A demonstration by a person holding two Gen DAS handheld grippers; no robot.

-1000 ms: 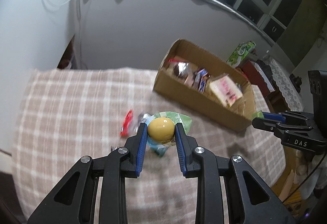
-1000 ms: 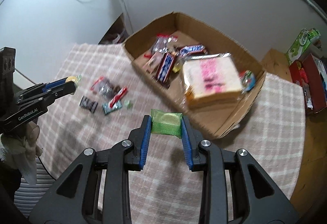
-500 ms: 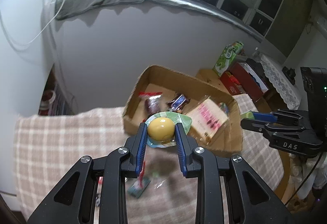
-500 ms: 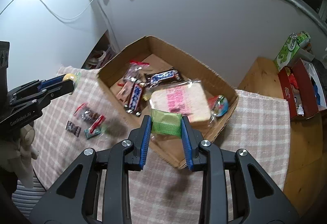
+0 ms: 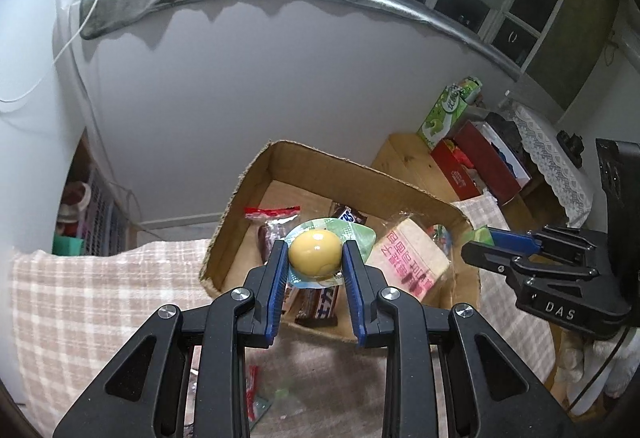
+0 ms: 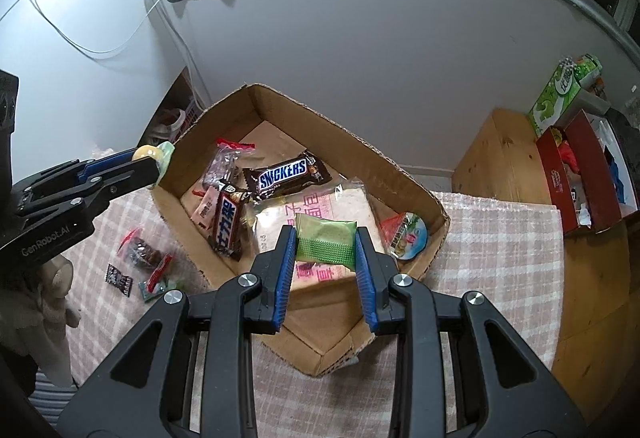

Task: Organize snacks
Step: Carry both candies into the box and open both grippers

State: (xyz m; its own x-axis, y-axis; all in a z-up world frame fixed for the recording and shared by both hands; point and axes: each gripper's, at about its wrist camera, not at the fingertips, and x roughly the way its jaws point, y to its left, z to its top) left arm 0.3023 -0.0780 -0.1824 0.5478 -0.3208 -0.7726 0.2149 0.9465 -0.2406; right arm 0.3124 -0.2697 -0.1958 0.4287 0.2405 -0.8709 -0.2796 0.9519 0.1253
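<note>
Yellow jelly cup [image 5: 315, 253] clamped in left hand-held gripper [image 5: 315, 258]; green packet [image 6: 326, 243] clamped in right hand-held gripper [image 6: 325, 250], both over box [image 6: 336, 146]

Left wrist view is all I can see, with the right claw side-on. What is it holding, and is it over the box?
Observer: The right claw is shut on a flat green packet, and it appears to hang over the pink bread pack inside the cardboard box.
Operator: Anything lying outside the box?
Observer: At least three: a small black packet, a clear pack of dark snacks and a green-and-red wrapper lie on the checked cloth left of the box.
</note>
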